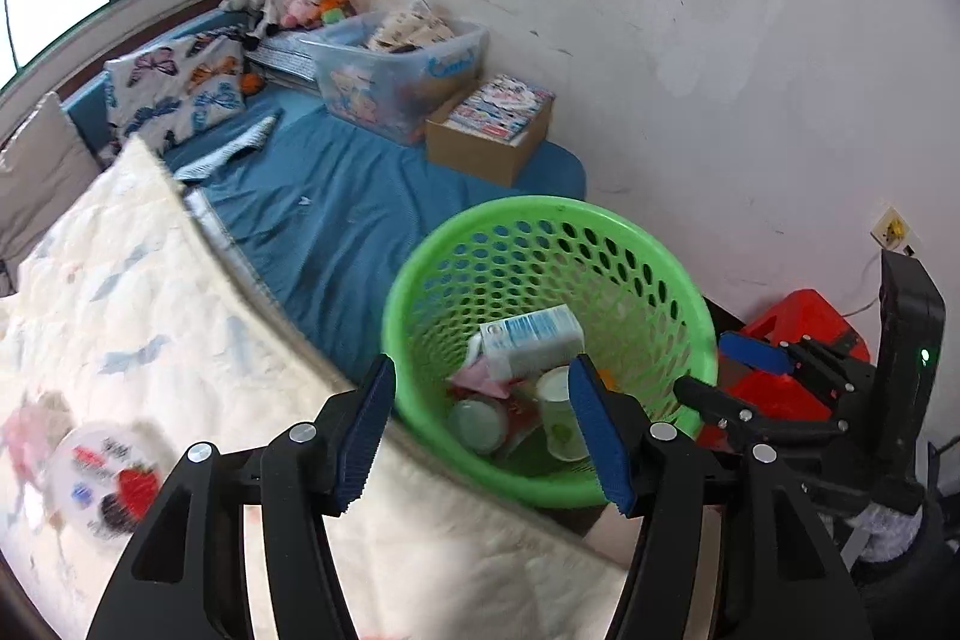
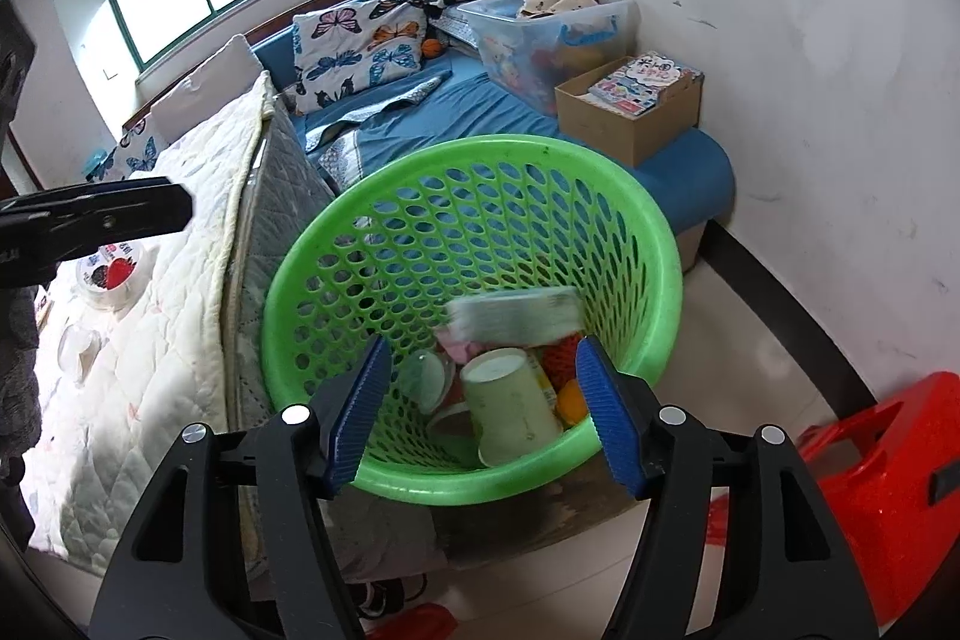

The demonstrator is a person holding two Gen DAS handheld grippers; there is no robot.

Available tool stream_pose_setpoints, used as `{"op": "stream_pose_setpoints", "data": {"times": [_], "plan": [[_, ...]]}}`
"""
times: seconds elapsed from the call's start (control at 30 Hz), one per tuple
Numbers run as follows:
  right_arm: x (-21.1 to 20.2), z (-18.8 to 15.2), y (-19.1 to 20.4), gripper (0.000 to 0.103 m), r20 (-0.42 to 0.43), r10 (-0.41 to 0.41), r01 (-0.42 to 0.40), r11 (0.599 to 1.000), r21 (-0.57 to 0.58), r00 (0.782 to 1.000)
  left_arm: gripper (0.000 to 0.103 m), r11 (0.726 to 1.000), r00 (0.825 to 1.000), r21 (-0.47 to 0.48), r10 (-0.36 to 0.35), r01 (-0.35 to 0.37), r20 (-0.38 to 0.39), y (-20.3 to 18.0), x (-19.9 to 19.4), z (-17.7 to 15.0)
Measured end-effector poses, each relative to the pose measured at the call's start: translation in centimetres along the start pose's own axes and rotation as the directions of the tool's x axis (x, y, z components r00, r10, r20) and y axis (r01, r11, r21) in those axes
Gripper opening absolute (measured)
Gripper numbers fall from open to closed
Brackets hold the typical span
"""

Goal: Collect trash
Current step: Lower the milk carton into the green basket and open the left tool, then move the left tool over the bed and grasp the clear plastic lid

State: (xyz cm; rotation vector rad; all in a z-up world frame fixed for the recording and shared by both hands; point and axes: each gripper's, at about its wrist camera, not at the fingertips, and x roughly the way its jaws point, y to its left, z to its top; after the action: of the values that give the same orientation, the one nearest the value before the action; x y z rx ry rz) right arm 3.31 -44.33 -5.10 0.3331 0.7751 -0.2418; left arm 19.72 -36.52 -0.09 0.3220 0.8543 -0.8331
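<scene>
Right wrist view, milk carton (image 2: 516, 313) beyond open jaws, in basket (image 2: 654, 244)

Both tongs are built of black plastic arms with triangular cut-outs, joined by round silver screws. Ribbed blue pads are fitted on the fingers (image 1: 600, 430). At the right of the left wrist frame, a green light is seen on the right tongs (image 1: 720, 370).

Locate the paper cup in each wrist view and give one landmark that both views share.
Left wrist: the paper cup lies low in the green basket, right of centre, beside the near right blue pad.
Right wrist: the cup lies at the basket's bottom, centred between the gripper's fingers.
Shared landmark: the cardboard box on the blue bed beyond the basket.
</scene>
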Motion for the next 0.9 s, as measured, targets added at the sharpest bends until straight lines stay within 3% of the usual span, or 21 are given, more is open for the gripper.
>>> {"op": "stream_pose_setpoints", "data": {"times": [0.27,0.5,0.7,0.9], "plan": [[-0.5,0.2,2.4,0.069,0.008,0.036,-0.036,0.999,-0.022,0.999,0.058,0.996,0.997,-0.068,0.059,-0.055,0.057,3.4,-5.1,-4.4],[-1.0,0.9,5.7,0.073,0.019,0.075,-0.073,0.994,-0.076,0.997,0.064,0.975,0.979,-0.140,0.187,-0.175,0.079,7.6,-8.9,-9.2],[-1.0,1.3,9.1,0.077,0.018,0.109,-0.106,0.986,-0.131,0.994,0.074,0.941,0.962,-0.229,0.268,-0.248,0.059,12.4,-11.2,-13.2],[-0.6,1.6,12.5,0.078,0.005,0.145,-0.142,0.973,-0.184,0.989,0.074,0.929,0.960,-0.254,0.280,-0.267,0.013,15.4,-10.8,-16.0]]}}
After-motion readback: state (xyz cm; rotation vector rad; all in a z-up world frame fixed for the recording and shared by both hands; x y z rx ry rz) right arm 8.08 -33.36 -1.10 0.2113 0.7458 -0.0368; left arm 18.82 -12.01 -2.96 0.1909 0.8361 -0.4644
